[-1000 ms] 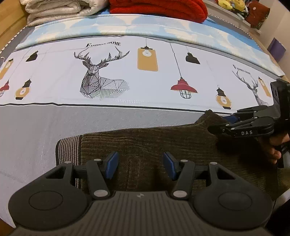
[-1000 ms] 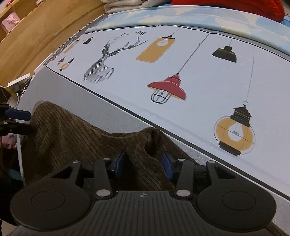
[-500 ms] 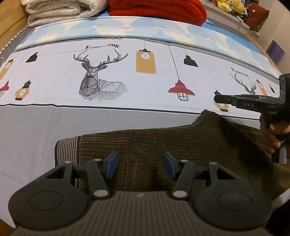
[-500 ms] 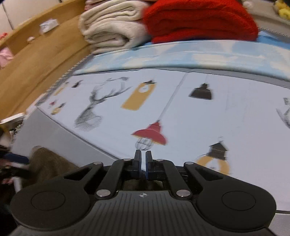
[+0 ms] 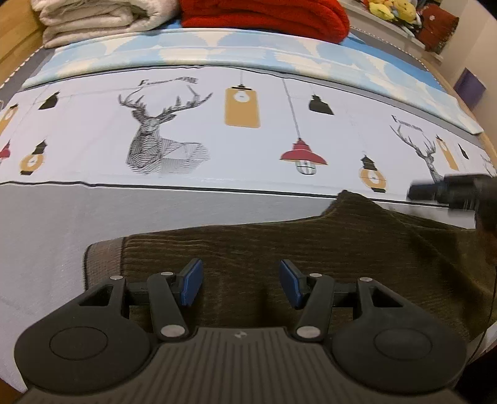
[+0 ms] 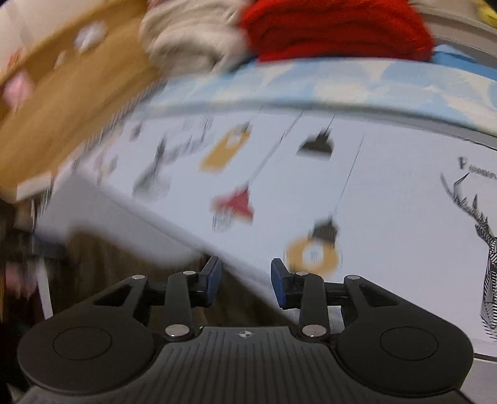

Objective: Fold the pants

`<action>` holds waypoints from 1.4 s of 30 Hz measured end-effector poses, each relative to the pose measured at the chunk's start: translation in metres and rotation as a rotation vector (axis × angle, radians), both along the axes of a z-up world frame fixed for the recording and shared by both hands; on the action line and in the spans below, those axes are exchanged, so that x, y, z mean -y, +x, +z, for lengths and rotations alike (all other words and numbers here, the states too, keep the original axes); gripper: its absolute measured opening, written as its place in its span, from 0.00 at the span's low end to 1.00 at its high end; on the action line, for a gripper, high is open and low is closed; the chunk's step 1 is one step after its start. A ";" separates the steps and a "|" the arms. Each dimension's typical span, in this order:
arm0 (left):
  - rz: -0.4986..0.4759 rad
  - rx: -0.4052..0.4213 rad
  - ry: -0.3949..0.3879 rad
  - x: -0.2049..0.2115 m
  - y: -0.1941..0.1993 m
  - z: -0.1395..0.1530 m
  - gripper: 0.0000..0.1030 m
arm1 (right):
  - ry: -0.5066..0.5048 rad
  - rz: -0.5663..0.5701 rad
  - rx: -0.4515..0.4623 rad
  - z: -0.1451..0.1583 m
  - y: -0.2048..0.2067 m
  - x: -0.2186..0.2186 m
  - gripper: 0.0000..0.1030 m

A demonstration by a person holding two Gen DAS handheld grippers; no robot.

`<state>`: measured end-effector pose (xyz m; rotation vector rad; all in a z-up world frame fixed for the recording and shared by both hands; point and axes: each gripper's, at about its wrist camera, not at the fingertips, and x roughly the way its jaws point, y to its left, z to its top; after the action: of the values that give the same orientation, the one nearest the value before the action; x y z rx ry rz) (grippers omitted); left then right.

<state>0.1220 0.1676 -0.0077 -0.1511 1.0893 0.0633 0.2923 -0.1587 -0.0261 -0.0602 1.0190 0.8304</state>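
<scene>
Pants, dark brown corduroy with a ribbed striped band at their left end, lie flat along the near grey strip of the bedsheet, which is printed with deer heads and hanging lamps. One corner of the fabric peaks up toward the printed part. Over them the left gripper hangs with its blue pads spread apart, nothing between them but the cloth lying below. The right gripper is off to the right, above the pants' edge and the sheet; its jaws have just been opening and stand parted, holding nothing. Folded cream blankets and a red blanket sit stacked at the far side of the bed.
</scene>
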 end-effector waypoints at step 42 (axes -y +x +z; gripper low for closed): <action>-0.138 0.046 -0.048 0.161 0.111 -0.044 0.08 | -0.036 -1.002 0.314 0.098 -0.150 0.308 0.45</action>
<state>0.2330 0.0071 -0.0520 -0.1196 1.0534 -0.0894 0.1425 -0.4668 0.0720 0.2677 0.6349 -0.1163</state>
